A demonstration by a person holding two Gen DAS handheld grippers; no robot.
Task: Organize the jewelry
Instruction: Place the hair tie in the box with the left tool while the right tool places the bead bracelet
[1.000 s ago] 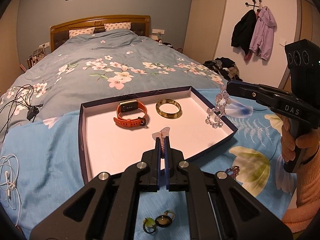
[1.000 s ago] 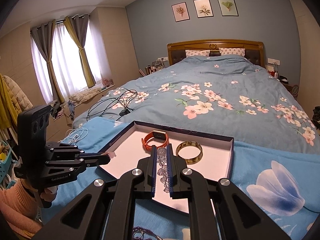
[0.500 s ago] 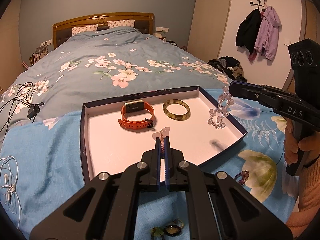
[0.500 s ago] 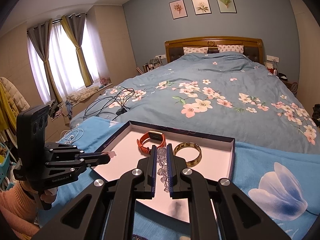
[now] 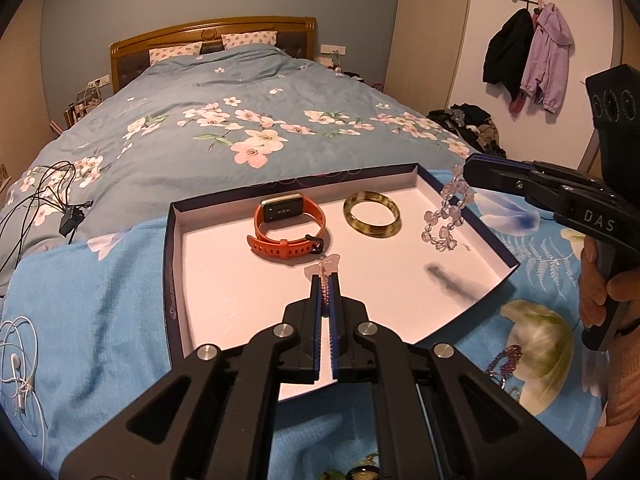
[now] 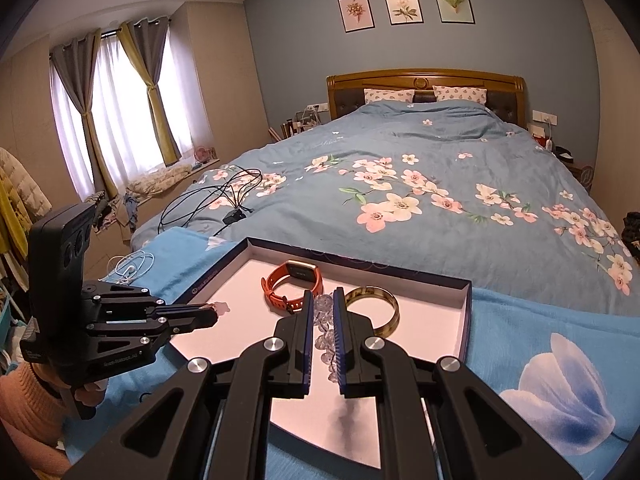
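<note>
A navy tray with a pale pink floor (image 5: 208, 296) (image 6: 464, 312) lies on the bed. In it are an orange smartwatch (image 5: 288, 232) (image 6: 294, 286) and an amber bangle (image 5: 372, 220) (image 6: 376, 308). My left gripper (image 5: 326, 280) (image 6: 214, 314) is shut on a thin pink chain with a pale flower charm (image 5: 326, 266), above the tray's middle. My right gripper (image 6: 323, 300) (image 5: 470, 172) is shut on a clear bead bracelet (image 5: 446, 220) (image 6: 326, 332) that hangs over the tray's right side.
Black cables and a charger (image 5: 68, 216) and white earphones (image 5: 16, 364) lie on the bed at left. A purple beaded piece (image 5: 506, 360) and rings (image 5: 360, 472) lie on the blue cloth near the tray's front. Coats (image 5: 528, 56) hang on the right wall.
Both grippers have moved forward over the tray with their pieces still held. The bead bracelet now hangs further inside the tray's right edge.
</note>
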